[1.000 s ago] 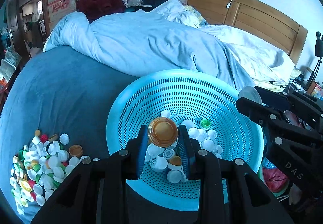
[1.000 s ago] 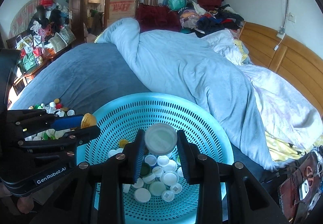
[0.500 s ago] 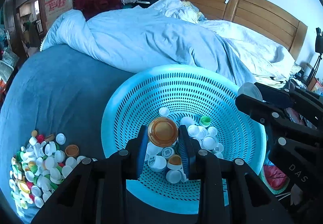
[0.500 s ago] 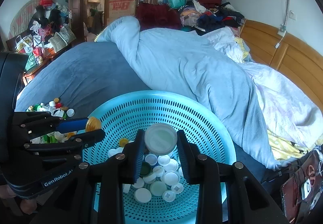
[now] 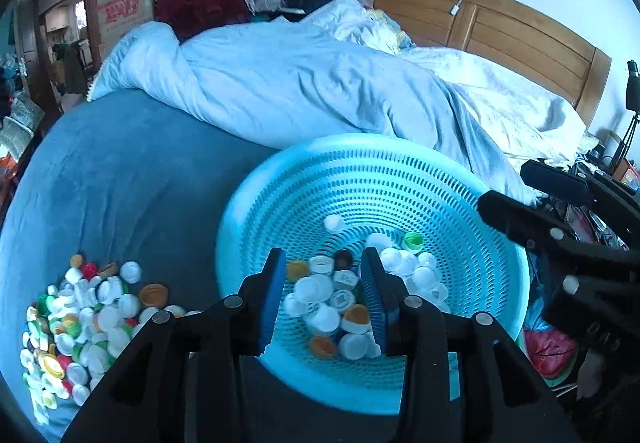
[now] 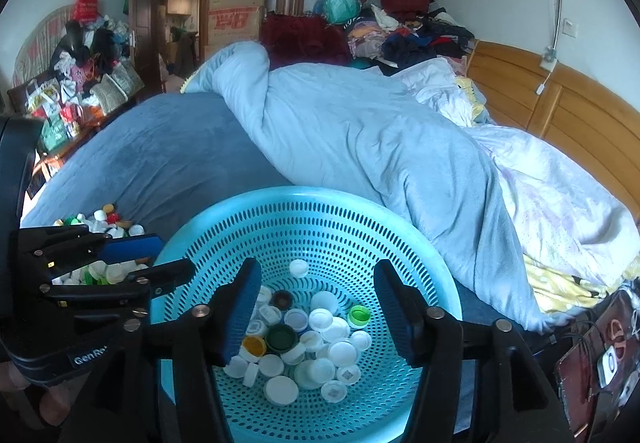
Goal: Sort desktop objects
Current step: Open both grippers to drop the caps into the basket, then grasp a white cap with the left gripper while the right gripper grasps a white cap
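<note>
The basket [image 6: 312, 203] near rim is cut off below; the loose caps [image 5: 80, 315] run past the frame edge.

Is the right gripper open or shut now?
Open. The right gripper has its fingers wide apart above the blue basket, with nothing between them.

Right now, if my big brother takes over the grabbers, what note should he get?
Left hand-held gripper: open, empty, over the round turquoise perforated plastic basket.
Right hand-held gripper: open wide, empty, over the same basket.
Things: many plastic bottle caps, mostly white, lie in the basket bottom. A mixed pile of loose coloured and white caps sits on the dark blue plush blanket, left of the basket.
Done: some caps are in the basket.
Left: the pile on the blanket; pick caps up and drop them in.
</note>
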Demonstrator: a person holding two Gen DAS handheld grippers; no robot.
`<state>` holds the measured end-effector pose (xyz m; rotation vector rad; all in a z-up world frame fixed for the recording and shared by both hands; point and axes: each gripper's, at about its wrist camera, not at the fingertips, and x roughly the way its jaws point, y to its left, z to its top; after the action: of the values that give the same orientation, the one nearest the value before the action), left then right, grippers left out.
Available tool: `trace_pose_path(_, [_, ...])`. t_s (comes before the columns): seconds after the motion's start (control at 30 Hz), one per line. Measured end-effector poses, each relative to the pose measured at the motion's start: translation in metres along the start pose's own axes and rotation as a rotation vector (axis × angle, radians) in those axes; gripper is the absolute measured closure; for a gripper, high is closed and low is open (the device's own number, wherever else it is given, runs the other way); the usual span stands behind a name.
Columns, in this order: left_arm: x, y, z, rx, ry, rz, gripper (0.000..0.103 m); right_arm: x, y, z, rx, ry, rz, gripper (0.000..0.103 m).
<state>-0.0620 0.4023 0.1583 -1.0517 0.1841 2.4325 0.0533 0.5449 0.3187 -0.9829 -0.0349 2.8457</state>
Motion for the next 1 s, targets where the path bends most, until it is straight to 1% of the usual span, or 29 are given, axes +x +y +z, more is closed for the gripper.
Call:
trace_pose_path(0.07, [-0.013,0.021,-0.017,-0.019,-0.017,0.019,0.070,-0.004,0.011,-0.003,-0.012,-0.013,0.035,0.038])
trace_pose_path(0.1, [-0.017,0.033,-0.026,-0.033,-0.018,0.025,0.070,-0.004,0.019,-0.006,-0.029,-0.011,0.049,0.034])
trace_pose_path(0.13, [-0.024,0.054,-0.044,-0.059,-0.023,0.053,0.070,-0.004,0.029,-0.010,-0.048,-0.006,0.065,0.032])
trace_pose_path(0.2, [-0.035,0.087,-0.071,-0.114,-0.024,0.085,0.070,0.002,0.053,-0.021,-0.088,0.023,0.112,0.032])
trace_pose_path(0.23, [-0.042,0.114,-0.094,-0.170,-0.017,0.110,0.070,0.006,0.065,-0.027,-0.107,0.043,0.134,0.032])
trace_pose_path(0.27, [-0.046,0.130,-0.109,-0.201,-0.010,0.131,0.070,0.009,0.075,-0.032,-0.117,0.059,0.151,0.032])
trace_pose_path(0.3, [-0.050,0.146,-0.125,-0.227,-0.002,0.157,0.070,0.012,0.082,-0.036,-0.123,0.073,0.170,0.032])
trace_pose_path(0.33, [-0.052,0.169,-0.146,-0.264,0.023,0.192,0.070,0.015,0.092,-0.041,-0.130,0.089,0.196,0.032])
trace_pose_path(0.4, [-0.052,0.198,-0.170,-0.328,0.059,0.239,0.070,0.020,0.113,-0.048,-0.152,0.110,0.231,0.032])
trace_pose_path(0.43, [-0.052,0.219,-0.186,-0.387,0.076,0.243,0.070,0.023,0.119,-0.050,-0.161,0.119,0.246,0.032])
trace_pose_path(0.5, [-0.049,0.240,-0.200,-0.445,0.102,0.248,0.070,0.027,0.136,-0.055,-0.182,0.137,0.269,0.032])
trace_pose_path(0.53, [-0.044,0.251,-0.207,-0.458,0.111,0.259,0.070,0.029,0.144,-0.057,-0.195,0.147,0.276,0.032])
trace_pose_path(0.57, [-0.042,0.255,-0.209,-0.461,0.110,0.262,0.070,0.030,0.149,-0.060,-0.201,0.153,0.279,0.032])
trace_pose_path(0.6, [-0.037,0.259,-0.210,-0.459,0.106,0.250,0.070,0.031,0.154,-0.062,-0.209,0.161,0.281,0.032])
trace_pose_path(0.73, [-0.024,0.262,-0.204,-0.402,0.076,0.239,0.070,0.035,0.167,-0.063,-0.223,0.183,0.271,0.032])
trace_pose_path(0.83, [-0.014,0.270,-0.200,-0.396,0.060,0.270,0.070,0.037,0.171,-0.065,-0.230,0.198,0.259,0.032])
trace_pose_path(0.9, [-0.008,0.278,-0.199,-0.412,0.070,0.266,0.070,0.038,0.174,-0.064,-0.235,0.204,0.257,0.032])
trace_pose_path(0.93, [-0.003,0.283,-0.200,-0.422,0.085,0.253,0.070,0.038,0.176,-0.064,-0.237,0.206,0.259,0.032])
trace_pose_path(0.97, [-0.002,0.284,-0.201,-0.421,0.089,0.245,0.075,0.039,0.177,-0.063,-0.239,0.208,0.264,0.032])
trace_pose_path(1.0, [-0.003,0.283,-0.202,-0.416,0.090,0.245,0.076,0.039,0.180,-0.063,-0.244,0.209,0.273,0.032])
